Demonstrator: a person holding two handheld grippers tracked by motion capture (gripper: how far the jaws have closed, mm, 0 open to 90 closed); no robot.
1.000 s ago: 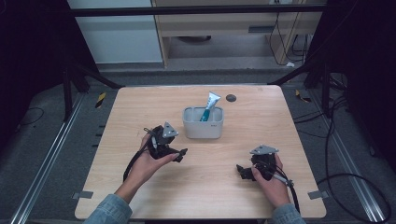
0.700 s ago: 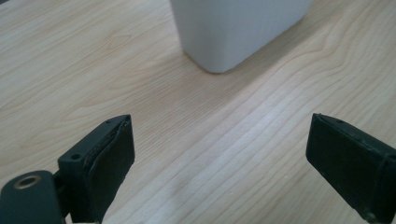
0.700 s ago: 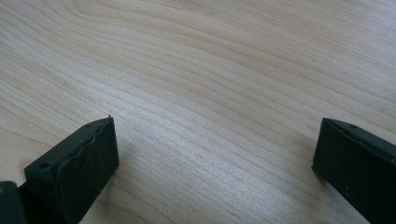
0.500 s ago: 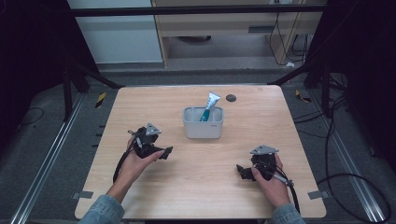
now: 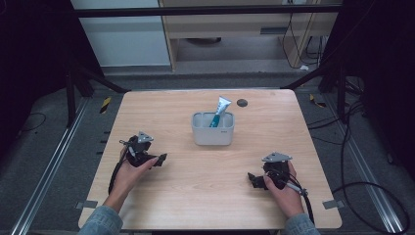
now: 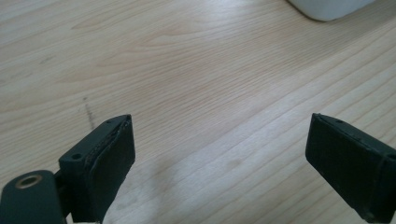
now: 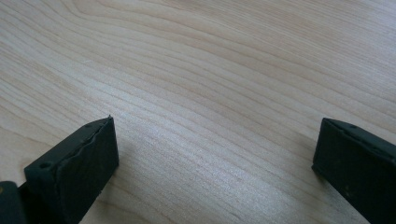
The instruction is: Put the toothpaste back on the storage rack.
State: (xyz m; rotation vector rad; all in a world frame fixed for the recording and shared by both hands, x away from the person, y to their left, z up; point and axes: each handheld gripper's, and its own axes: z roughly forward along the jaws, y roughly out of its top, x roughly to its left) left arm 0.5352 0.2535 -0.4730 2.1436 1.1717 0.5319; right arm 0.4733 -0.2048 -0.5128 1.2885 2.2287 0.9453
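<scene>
Counting from the high view, we find one wooden table (image 5: pixel 210 196), one white tub (image 5: pixel 212 129) near its middle, one toothpaste tube (image 5: pixel 219 111) standing tilted inside the tub with its crimped end leaning toward one o'clock, and one small dark disc (image 5: pixel 242 103) on the tabletop just beyond the tub, also at about one o'clock from it. We hold two grippers. The left gripper (image 5: pixel 159 159) sits at about eight o'clock from the tub, well apart from it, its jaws spread wide over bare wood with nothing between them; in the left gripper view a corner of the tub (image 6: pixel 327 8) shows at the top edge. The right gripper (image 5: pixel 253 179) lies at about four o'clock from the tub, its jaws likewise wide apart and empty above the wood grain.
</scene>
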